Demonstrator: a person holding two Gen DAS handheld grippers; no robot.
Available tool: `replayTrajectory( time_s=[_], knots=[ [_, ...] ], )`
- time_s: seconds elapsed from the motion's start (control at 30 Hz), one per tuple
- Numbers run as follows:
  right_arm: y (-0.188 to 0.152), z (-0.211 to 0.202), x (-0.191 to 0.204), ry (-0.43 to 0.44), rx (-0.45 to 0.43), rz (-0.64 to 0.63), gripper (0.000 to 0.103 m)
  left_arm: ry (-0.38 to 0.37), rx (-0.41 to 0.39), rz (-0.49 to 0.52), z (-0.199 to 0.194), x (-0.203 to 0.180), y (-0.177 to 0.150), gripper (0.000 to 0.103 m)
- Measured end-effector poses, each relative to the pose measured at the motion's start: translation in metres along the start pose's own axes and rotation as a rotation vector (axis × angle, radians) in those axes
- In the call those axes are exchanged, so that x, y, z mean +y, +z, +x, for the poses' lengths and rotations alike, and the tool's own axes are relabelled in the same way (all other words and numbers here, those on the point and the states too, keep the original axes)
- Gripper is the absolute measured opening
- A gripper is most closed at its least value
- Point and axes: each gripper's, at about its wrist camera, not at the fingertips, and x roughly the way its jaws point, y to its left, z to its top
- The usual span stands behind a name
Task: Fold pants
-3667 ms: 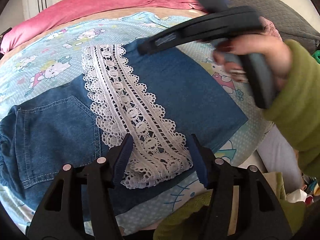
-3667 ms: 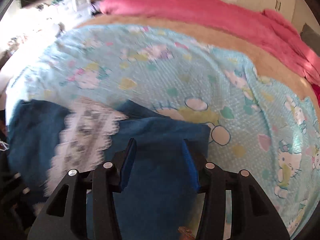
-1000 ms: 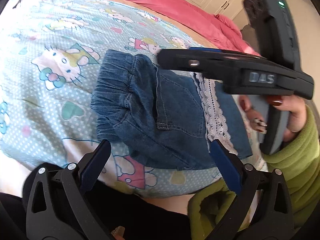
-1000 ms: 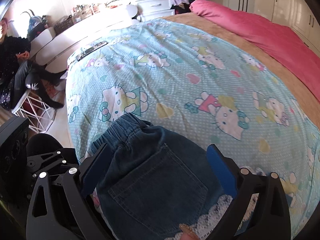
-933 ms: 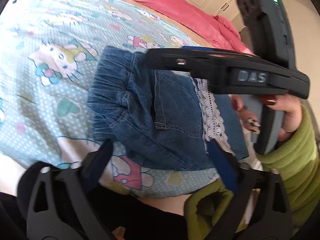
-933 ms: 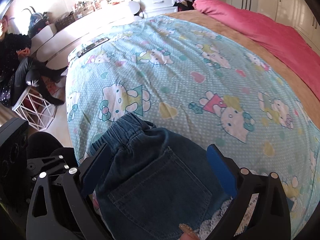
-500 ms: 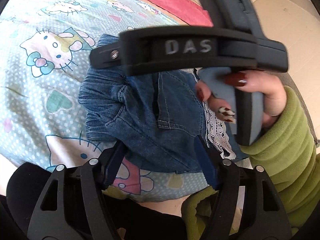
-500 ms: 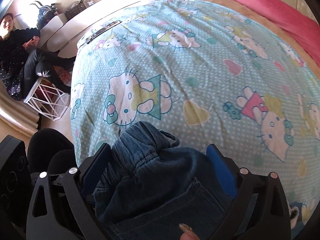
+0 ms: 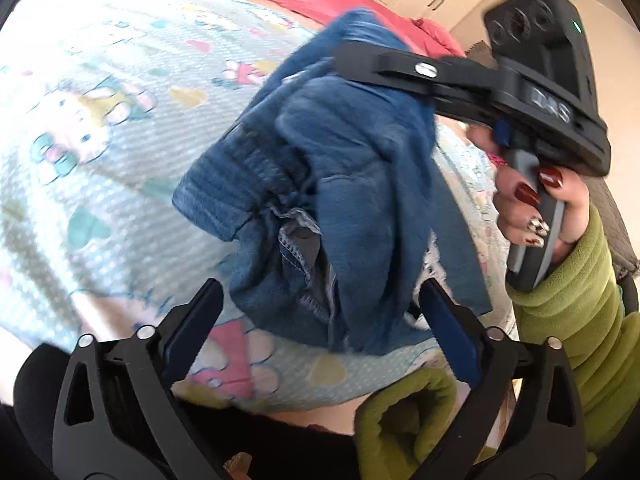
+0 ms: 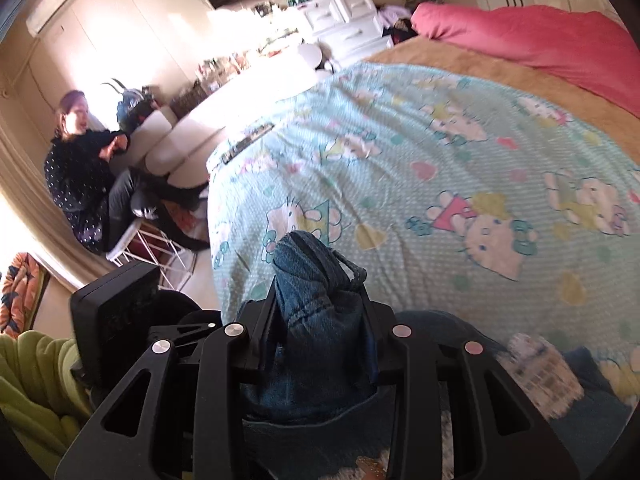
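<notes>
The blue denim pants (image 9: pixel 344 208) with white lace trim hang partly lifted over the cartoon-print bedspread (image 9: pixel 100 112). My right gripper (image 10: pixel 320 312) is shut on the gathered waistband (image 10: pixel 312 272) and holds it up; it also shows in the left wrist view (image 9: pixel 360 60), gripping the top of the cloth. My left gripper (image 9: pixel 320 320) is open and empty, low at the near edge of the bed, with the hanging denim just beyond its fingertips. The lace trim (image 10: pixel 536 364) lies on the bed at lower right.
A pink blanket (image 10: pixel 540 40) and tan cover lie across the far side of the bed. A seated person (image 10: pixel 88 168) and white dressers (image 10: pixel 344 12) are to the left of the bed. The bed's near edge is right below my left gripper.
My right gripper has closed on the waistband and lifted it off the bed, so the pants now hang bunched. My left gripper has opened wider and stays low.
</notes>
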Motion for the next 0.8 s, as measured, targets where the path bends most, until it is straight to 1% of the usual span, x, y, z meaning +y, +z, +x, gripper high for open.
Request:
replayTrajectory(
  time_s=[0.13, 0.2, 0.23, 0.3, 0.37, 0.4, 0.47, 0.5, 0.53, 0.57, 0.63, 0.7, 0.73, 0.8],
  knots=[
    [-0.012, -0.034, -0.013, -0.028, -0.05, 0.021, 0.032, -0.04, 0.027, 0.026, 0.02, -0.018, 0.014, 0.093],
    [-0.017, -0.049, -0.021, -0.037, -0.073, 0.04, 0.032, -0.063, 0.035, 0.021, 0.028, -0.026, 0.02, 0.093],
    [-0.021, -0.057, -0.025, -0.04, -0.085, 0.051, 0.032, -0.101, 0.031, 0.015, 0.031, -0.034, 0.024, 0.093],
    [-0.027, -0.066, -0.03, -0.046, -0.103, 0.061, 0.032, -0.14, 0.025, 0.028, 0.034, -0.045, 0.03, 0.092],
    [-0.034, -0.078, -0.036, -0.046, -0.125, 0.075, 0.035, -0.167, 0.018, 0.073, 0.037, -0.066, 0.035, 0.092],
    [-0.038, -0.084, -0.039, -0.052, -0.135, 0.083, 0.037, -0.185, 0.015, 0.094, 0.04, -0.077, 0.036, 0.092],
    [-0.046, -0.098, -0.048, -0.074, -0.166, 0.119, 0.047, -0.232, 0.015, 0.133, 0.047, -0.097, 0.035, 0.092],
    [-0.052, -0.106, -0.055, -0.085, -0.182, 0.144, 0.058, -0.253, 0.026, 0.161, 0.051, -0.107, 0.031, 0.092],
    [-0.059, -0.115, -0.061, -0.112, -0.194, 0.169, 0.072, -0.264, 0.037, 0.184, 0.053, -0.113, 0.028, 0.092],
    [-0.069, -0.125, -0.068, -0.171, -0.202, 0.197, 0.074, -0.269, 0.049, 0.212, 0.057, -0.119, 0.024, 0.092],
    [-0.085, -0.136, -0.077, -0.236, -0.195, 0.226, 0.075, -0.258, 0.088, 0.263, 0.069, -0.13, 0.01, 0.092],
    [-0.103, -0.141, -0.084, -0.306, -0.168, 0.271, 0.075, -0.25, 0.126, 0.279, 0.08, -0.138, 0.001, 0.092],
    [-0.11, -0.14, -0.085, -0.317, -0.16, 0.284, 0.075, -0.235, 0.14, 0.292, 0.086, -0.142, -0.004, 0.093],
    [-0.122, -0.134, -0.083, -0.333, -0.138, 0.311, 0.079, -0.204, 0.136, 0.323, 0.09, -0.146, -0.005, 0.093]
  ],
)
